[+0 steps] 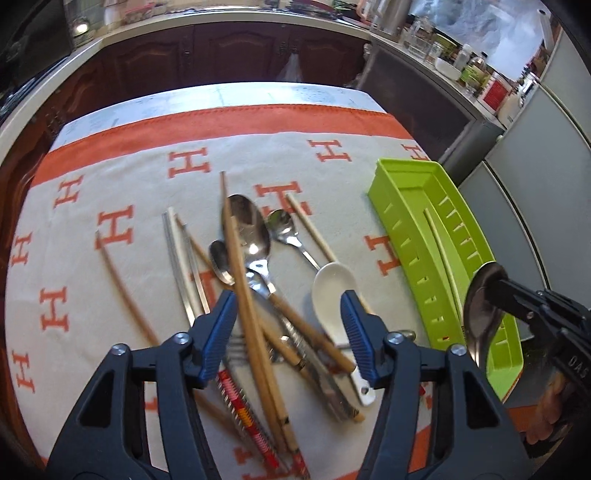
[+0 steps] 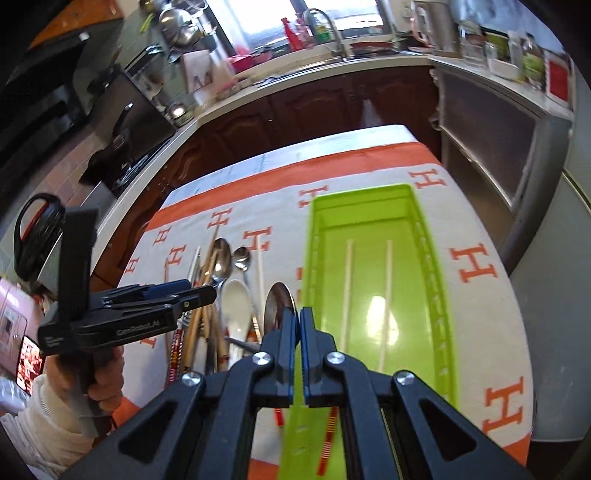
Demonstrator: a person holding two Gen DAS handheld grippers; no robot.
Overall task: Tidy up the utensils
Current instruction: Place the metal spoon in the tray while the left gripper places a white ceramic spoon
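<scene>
Two hand-held grippers work over a bench [image 1: 92,122] draped in a cream cloth [image 1: 122,177] with orange H marks and an orange band along its far side. Dark wood cabinets [image 1: 221,48] under a pale worktop run behind the bench, with a sink tap [image 2: 325,22] by a bright window and crowded jars and bottles on a shelf unit to the right.

Near the middle of the cloth lies a loose heap of utensils [image 1: 258,295]: wooden chopsticks, metal spoons, a white ceramic spoon [image 1: 334,291], a fork partly buried, and red patterned chopsticks at the near edge. One chopstick lies apart to the left of the heap. Right of the heap stands a green tray [image 1: 413,206], lengthwise away from the cameras, close to the cloth's right edge; two pale chopsticks [image 2: 349,288] lie inside it, well apart and parallel, with bare tray floor between and beyond them.

The left hand-held gripper [image 1: 288,332] hovers over the heap with its jaws apart, chopsticks and spoon handles showing between the blue pads [image 1: 218,332], which touch nothing that I can see. The right hand-held gripper [image 2: 298,328] is clamped together on a metal spoon [image 1: 484,306], raised off the cloth just by the tray's near left wall.

Open cloth lies left of the heap and along the far band; the right side is tight, the tray nearly at the bench edge.
</scene>
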